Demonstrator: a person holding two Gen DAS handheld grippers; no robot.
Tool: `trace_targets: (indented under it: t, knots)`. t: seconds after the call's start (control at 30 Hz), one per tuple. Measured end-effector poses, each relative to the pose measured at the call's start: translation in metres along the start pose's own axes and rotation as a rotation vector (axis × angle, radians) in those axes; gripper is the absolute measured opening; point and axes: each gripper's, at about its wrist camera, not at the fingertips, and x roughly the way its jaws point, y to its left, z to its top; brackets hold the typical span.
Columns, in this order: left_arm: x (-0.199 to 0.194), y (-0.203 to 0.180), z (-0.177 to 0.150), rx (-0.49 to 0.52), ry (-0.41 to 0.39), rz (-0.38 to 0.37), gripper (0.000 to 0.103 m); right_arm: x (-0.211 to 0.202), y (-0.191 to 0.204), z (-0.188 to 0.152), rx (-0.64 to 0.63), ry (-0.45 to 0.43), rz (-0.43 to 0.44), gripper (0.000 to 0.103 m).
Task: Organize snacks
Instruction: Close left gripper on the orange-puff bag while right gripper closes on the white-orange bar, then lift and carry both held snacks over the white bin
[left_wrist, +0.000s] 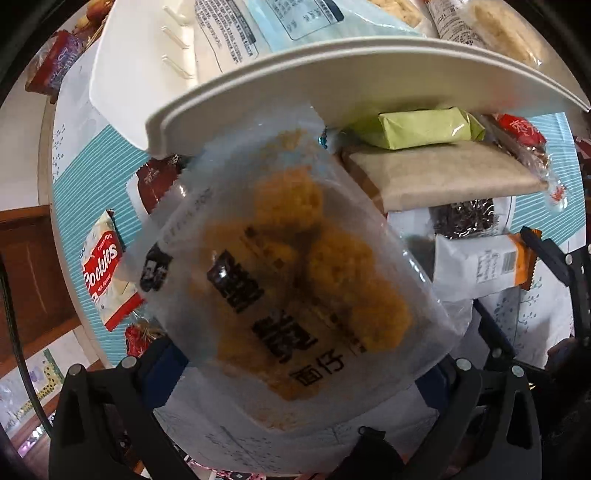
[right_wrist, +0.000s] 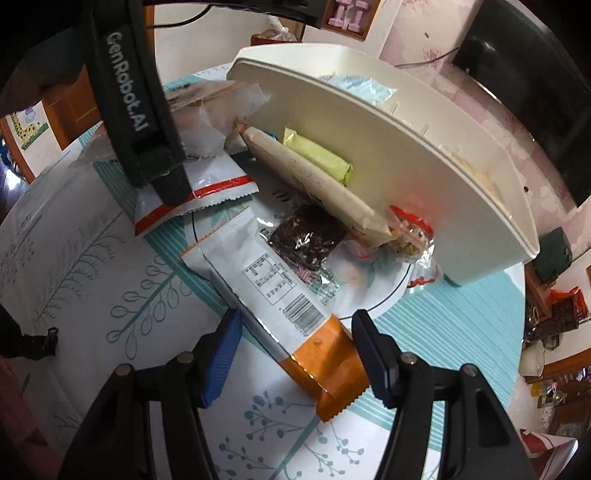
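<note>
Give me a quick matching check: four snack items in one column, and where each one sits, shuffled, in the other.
Items:
1. clear noodle-snack bag
2. orange-ended packet
3. green bar
4. Cookies pack

Places:
A. against the white bin wall
B. between the right hand-held gripper fingers
C. in the left hand-held gripper
D. alone on the striped tablecloth

Pairs: 1-C, 2-B, 3-A, 4-D

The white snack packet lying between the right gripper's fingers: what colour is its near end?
Orange, with a zigzag edge; the snack packet shows best in the right wrist view.
</note>
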Motion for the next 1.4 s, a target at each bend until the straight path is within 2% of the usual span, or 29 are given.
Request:
trace_targets:
  t: [0.3,0.6,0.7,1.1,1.4]
  knots:
    - [0.000,0.006,0.005,0.004,-0.006,-0.021,0.091,0.009,-0.009,0.009,0.015,0.004,0.030,0.061]
    - [-0.004,0.026,-0.005,0.013,-0.033,-0.054,0.077,0.013,-0.008,0.021,0.020,0.036,0.052,0.049]
    - [-0.006,0.032,-0.010,0.016,-0.046,-0.065,0.076,0.010,-0.004,0.025,0.034,0.035,0.062,0.041]
    - [-0.029,0.057,-0.044,0.026,-0.109,-0.114,0.075,0.001,0.016,0.038,0.091,0.051,0.051,0.038]
    - [-0.058,0.053,-0.067,0.012,-0.191,-0.109,0.075,-0.024,0.018,0.042,0.139,-0.012,0.074,0.038]
